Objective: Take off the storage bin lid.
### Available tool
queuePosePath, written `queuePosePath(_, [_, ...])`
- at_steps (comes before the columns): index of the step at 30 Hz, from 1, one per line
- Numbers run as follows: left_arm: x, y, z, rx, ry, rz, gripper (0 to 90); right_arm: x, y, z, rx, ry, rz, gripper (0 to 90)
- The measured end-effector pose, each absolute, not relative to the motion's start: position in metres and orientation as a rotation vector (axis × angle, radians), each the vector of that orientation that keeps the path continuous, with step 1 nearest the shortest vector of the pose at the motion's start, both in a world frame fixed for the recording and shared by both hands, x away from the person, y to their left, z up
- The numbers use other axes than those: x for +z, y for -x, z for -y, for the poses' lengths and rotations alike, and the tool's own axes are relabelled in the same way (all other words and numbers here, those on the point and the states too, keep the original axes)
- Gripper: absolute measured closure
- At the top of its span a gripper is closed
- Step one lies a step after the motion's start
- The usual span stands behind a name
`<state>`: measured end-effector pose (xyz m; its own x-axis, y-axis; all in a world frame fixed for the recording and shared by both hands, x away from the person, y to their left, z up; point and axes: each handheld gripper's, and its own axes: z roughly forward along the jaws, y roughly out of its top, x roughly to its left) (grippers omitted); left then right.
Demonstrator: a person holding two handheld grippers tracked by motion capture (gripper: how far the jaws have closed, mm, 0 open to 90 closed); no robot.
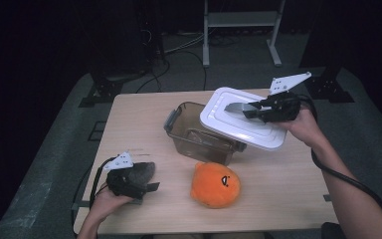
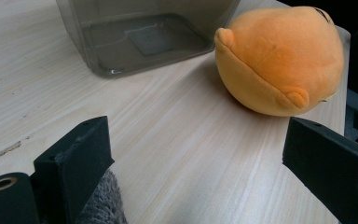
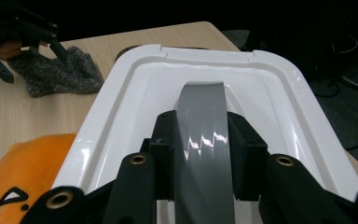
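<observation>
My right gripper (image 1: 251, 112) is shut on the grey handle (image 3: 200, 130) of a white lid (image 1: 238, 124). It holds the lid tilted in the air over the right side of a clear smoky plastic container (image 1: 189, 132), which stands open at the table's middle. An orange plush toy (image 1: 215, 184) lies in front of the container. At the front left my left gripper (image 1: 146, 181) rests on a grey fuzzy cloth (image 1: 146, 171). Its jaws stand wide open toward the plush (image 2: 279, 60) with nothing between them. The cloth (image 2: 100, 205) shows under the left finger (image 2: 74, 158).
The wooden table (image 1: 288, 189) has bare room at the front right and along the left side. On the floor behind it are a metal stand (image 1: 241, 30), cables and dark equipment bases (image 1: 102, 89).
</observation>
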<state>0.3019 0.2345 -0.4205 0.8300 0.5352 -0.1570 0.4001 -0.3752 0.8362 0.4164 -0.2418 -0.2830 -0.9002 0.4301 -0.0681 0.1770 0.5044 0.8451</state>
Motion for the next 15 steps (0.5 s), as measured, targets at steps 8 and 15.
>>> queuePosePath(8, [-0.421, -0.302, -0.235, 0.176, -2.008, -0.695, 7.3, -0.292, -0.406, 0.257, 1.339, -0.542, -2.484, 65.6])
queuePosePath(15, [-0.421, -0.301, -0.235, 0.176, -2.010, -0.694, 7.2, -0.296, -0.396, 0.272, 1.366, -0.574, -2.460, 65.7])
